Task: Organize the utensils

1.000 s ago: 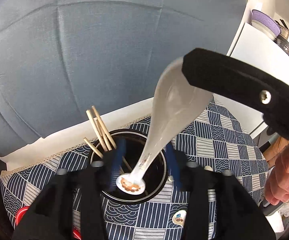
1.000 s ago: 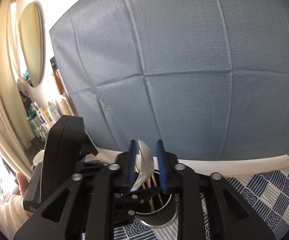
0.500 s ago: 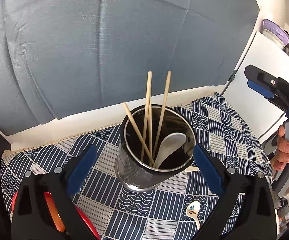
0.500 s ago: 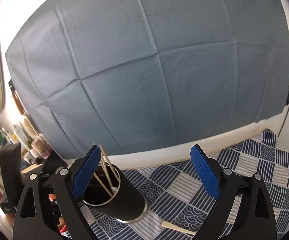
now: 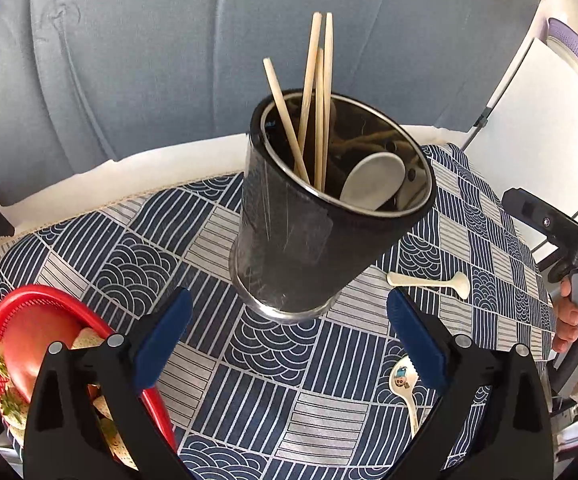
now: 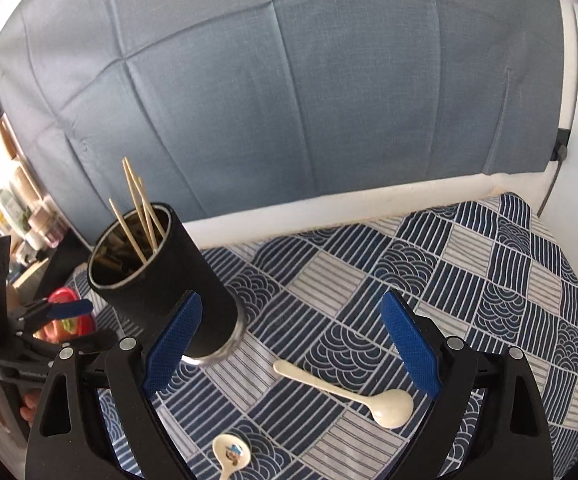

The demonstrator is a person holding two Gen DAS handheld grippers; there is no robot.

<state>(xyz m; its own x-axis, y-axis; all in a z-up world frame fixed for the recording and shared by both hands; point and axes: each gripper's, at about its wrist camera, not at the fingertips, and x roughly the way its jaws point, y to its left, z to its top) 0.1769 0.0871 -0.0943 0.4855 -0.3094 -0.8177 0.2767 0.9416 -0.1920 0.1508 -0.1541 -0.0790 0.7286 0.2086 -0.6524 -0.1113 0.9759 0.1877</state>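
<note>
Two spoons are left out on the table (image 6: 469,264), which wears a blue-and-white patterned cloth: a plain cream spoon (image 6: 353,392) lying flat a little in front of the right gripper (image 6: 289,344), and a painted spoon (image 6: 231,452) with a cartoon on its bowl nearer the front edge. Both grippers are empty, fingers (image 6: 409,340) spread wide on the right, and the left gripper (image 5: 289,340) just as wide, so I'd say the work is between pickups, with another spoon to be fetched. The black holder (image 5: 321,216) stands upright near the middle of the table, and inside it I can see several wooden chopsticks (image 5: 317,96) leaning out above the rim and one white spoon (image 5: 373,180) resting bowl-up against the inner wall. From where the right gripper hangs, the cream spoon looks the handiest; its handle points back toward the holder's base, apart from it. My guess is the next move means coming down low over that thin handle, closing across it, then tipping it handle-first into the holder beside the chopsticks. Flat against cloth, the handle offers little to grab, so it could slide. Off at the left edge sits a red basket (image 5: 21,304) with what looks like snack packets in it, though I can't make them out properly.
</note>
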